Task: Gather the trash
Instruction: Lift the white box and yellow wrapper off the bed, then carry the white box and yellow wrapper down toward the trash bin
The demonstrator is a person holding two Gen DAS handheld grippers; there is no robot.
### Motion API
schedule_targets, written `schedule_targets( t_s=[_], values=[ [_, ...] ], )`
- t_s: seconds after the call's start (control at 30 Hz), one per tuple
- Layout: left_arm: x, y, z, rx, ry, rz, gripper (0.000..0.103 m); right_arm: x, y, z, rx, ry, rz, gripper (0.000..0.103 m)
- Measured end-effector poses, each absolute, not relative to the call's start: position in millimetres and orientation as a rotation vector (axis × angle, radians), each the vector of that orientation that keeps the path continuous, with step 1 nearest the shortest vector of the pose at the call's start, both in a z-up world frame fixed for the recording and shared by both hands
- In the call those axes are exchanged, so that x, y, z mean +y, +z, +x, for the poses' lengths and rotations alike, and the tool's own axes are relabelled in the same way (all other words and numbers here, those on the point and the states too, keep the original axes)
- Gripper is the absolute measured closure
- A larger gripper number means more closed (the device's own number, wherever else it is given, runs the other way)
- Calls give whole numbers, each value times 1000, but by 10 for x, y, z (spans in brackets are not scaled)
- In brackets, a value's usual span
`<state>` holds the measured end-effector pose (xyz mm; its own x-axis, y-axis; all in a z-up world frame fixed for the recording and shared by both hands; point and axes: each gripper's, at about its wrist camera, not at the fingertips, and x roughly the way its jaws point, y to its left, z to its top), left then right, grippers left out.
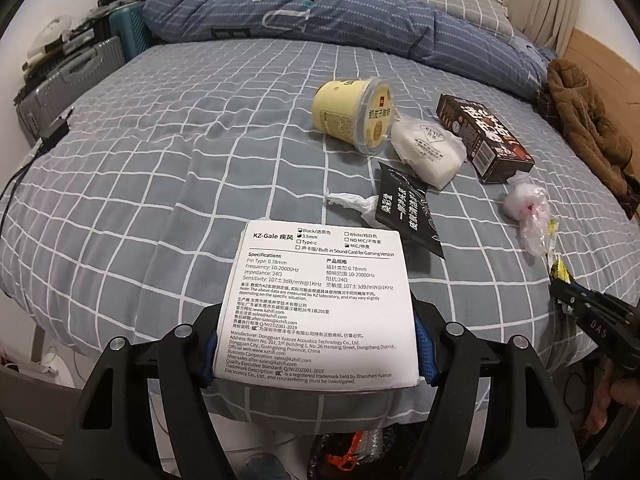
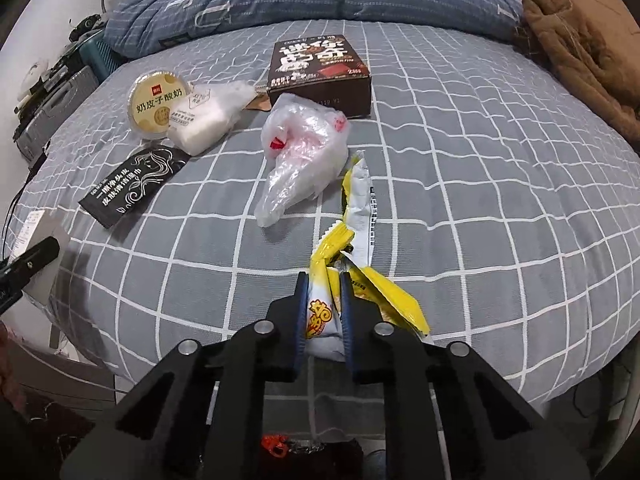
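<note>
My left gripper [image 1: 316, 340] is shut on a white KZ earphone box [image 1: 320, 304], held above the bed's near edge. My right gripper [image 2: 325, 292] is shut on a yellow and white snack wrapper [image 2: 352, 236]; it also shows at the right edge of the left wrist view [image 1: 560, 276]. On the grey checked bed [image 2: 480, 160] lie a yellow yogurt cup [image 1: 354, 114], a white packet [image 1: 428, 152], a dark chocolate box [image 2: 320, 76], a black wipe sachet [image 2: 134, 186], a crumpled clear plastic bag [image 2: 300, 156] and a white tissue [image 1: 350, 202].
A blue quilt [image 1: 300, 12] is bunched across the far side of the bed. A brown jacket [image 2: 580, 60] lies at the right edge. Suitcases [image 1: 68, 80] stand left of the bed. A dark trash bag with orange scraps [image 2: 280, 448] sits below the grippers.
</note>
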<state>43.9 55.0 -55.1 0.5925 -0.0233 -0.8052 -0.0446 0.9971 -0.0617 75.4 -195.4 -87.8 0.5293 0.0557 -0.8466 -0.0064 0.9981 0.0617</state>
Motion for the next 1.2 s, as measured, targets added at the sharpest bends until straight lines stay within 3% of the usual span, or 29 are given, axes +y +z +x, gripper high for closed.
schedule_targets(
  t_s=[1.2],
  values=[
    [279, -183, -362, 886, -54, -67, 34, -1673, -250, -140, 905, 97, 50, 90]
  ],
)
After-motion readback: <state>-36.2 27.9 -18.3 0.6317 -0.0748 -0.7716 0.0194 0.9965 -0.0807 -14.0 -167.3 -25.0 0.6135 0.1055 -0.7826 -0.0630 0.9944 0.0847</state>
